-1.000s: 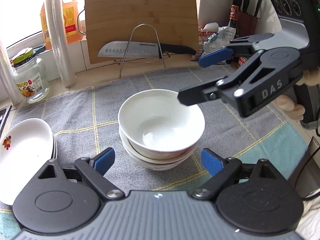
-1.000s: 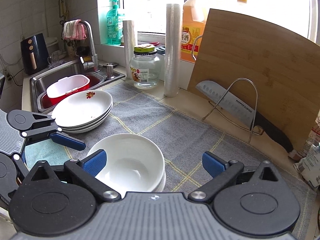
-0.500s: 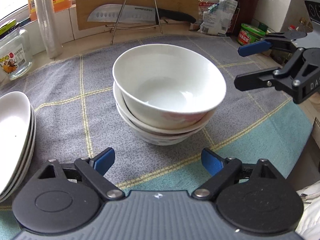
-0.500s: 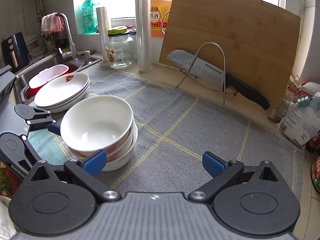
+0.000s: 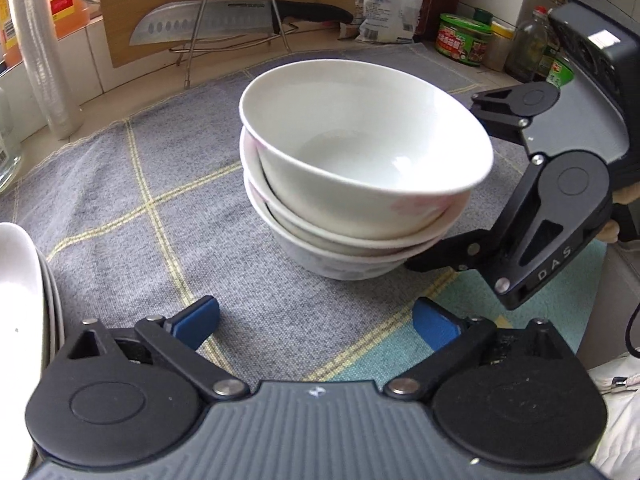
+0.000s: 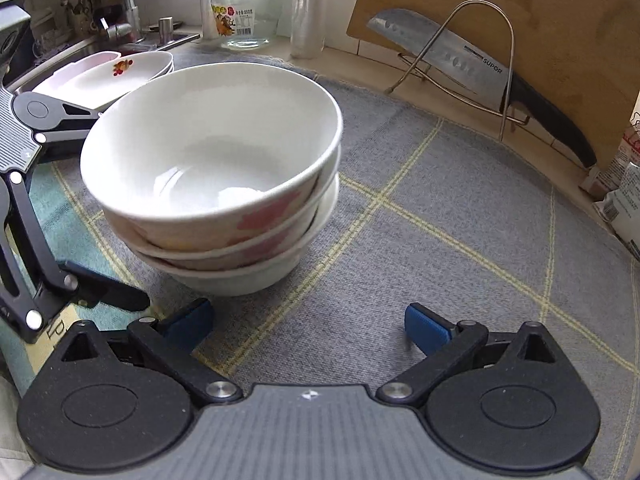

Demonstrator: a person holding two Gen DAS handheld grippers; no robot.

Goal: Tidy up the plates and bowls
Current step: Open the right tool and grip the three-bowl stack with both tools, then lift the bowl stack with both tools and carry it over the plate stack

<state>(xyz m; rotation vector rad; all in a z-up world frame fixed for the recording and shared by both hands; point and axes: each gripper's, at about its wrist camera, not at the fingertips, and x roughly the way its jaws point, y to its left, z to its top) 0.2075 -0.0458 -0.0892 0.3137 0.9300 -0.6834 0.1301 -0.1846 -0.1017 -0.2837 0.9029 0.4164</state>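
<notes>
Three white bowls (image 5: 360, 168) stand nested in a stack on the grey checked cloth (image 5: 140, 184), the top one tilted. My left gripper (image 5: 316, 324) is low in front of the stack; its jaws are opening and hold nothing. My right gripper (image 6: 308, 328) is open and empty, with the bowls (image 6: 212, 160) just ahead and to the left of it. One of its fingers (image 5: 440, 258) lies beside the base of the stack. A pile of white plates (image 6: 112, 76) sits beyond the bowls; its edge (image 5: 20, 300) also shows in the left wrist view.
A knife on a wire rack (image 5: 224, 24) leans against a wooden cutting board (image 6: 560, 40) at the back. A glass jar (image 6: 244, 12) and a plastic roll (image 6: 308, 8) stand by the window. The sink tap (image 6: 128, 12) is far left. Cans and bottles (image 5: 464, 36) crowd the back right.
Both grippers have come down and closer to the bowl stack, which now fills more of each view. The right gripper's finger now reaches the stack's base. The left jaws stand slightly wider.
</notes>
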